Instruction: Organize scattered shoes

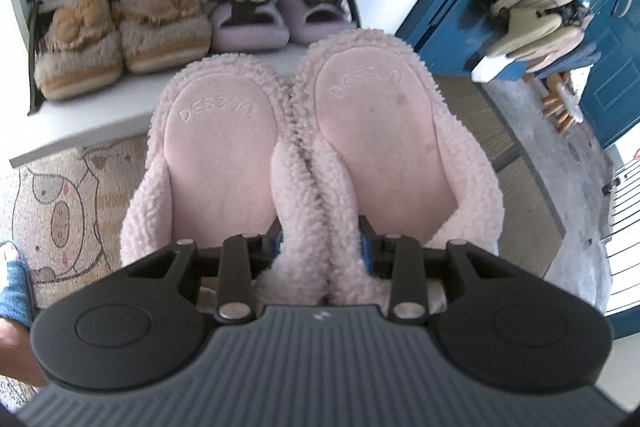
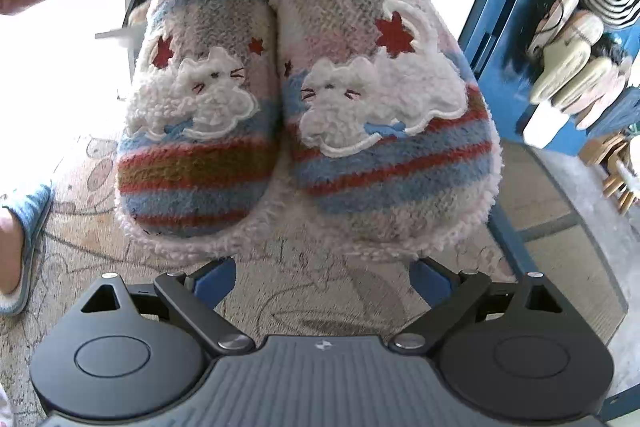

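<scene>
My left gripper is shut on the touching inner sides of a pair of fluffy pink slippers, held up with their insoles facing me, in front of a low white shoe shelf. In the right wrist view the same pair shows its striped uppers with white cat patches, hanging from the left gripper above. My right gripper is open just below the slippers' toes and holds nothing.
On the shelf stand a brown furry pair and a lilac pair. A pig-print rug covers the floor. A blue door with hanging shoes and bags is at the right. The person's foot in a blue slipper is at the left.
</scene>
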A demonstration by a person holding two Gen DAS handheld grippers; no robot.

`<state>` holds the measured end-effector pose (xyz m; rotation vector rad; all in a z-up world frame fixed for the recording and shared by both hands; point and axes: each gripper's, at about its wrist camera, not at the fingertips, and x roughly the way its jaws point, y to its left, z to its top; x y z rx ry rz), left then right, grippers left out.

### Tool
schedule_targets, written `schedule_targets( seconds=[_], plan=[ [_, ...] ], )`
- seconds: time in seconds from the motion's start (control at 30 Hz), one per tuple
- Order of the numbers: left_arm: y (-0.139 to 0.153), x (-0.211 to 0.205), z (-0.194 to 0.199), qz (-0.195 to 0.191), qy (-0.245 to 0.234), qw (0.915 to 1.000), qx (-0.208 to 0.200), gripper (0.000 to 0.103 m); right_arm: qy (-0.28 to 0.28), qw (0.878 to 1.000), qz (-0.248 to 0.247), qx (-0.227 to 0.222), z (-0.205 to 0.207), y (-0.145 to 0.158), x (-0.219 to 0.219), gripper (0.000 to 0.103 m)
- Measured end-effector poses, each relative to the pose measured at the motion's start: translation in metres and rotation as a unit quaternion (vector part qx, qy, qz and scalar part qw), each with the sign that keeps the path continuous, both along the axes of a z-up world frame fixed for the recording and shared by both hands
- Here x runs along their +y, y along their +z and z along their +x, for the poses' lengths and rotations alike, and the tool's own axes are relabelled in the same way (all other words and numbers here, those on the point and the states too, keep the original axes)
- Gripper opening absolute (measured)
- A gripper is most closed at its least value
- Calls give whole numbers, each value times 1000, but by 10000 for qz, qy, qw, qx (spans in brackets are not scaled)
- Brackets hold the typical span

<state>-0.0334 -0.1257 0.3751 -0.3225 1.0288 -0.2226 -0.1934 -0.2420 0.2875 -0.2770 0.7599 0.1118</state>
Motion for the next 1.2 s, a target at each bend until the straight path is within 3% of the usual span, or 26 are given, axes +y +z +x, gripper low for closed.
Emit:
schedule_targets(
  seconds=[0.63,0.93,1.2],
  plan=[
    [107,11,-34,-171,-83,9944,-1035,32,-157,9952,-64,-968,-26,84,12,95],
    [133,15,-54,-161,-100,9913,-1301,33,-174,9922,-89,-1233,-42,110,15,95],
    [175,29,-68,-193,7,9849,-1723,33,-44,9857,-163,-1675,-46,143,21,95]
  ],
)
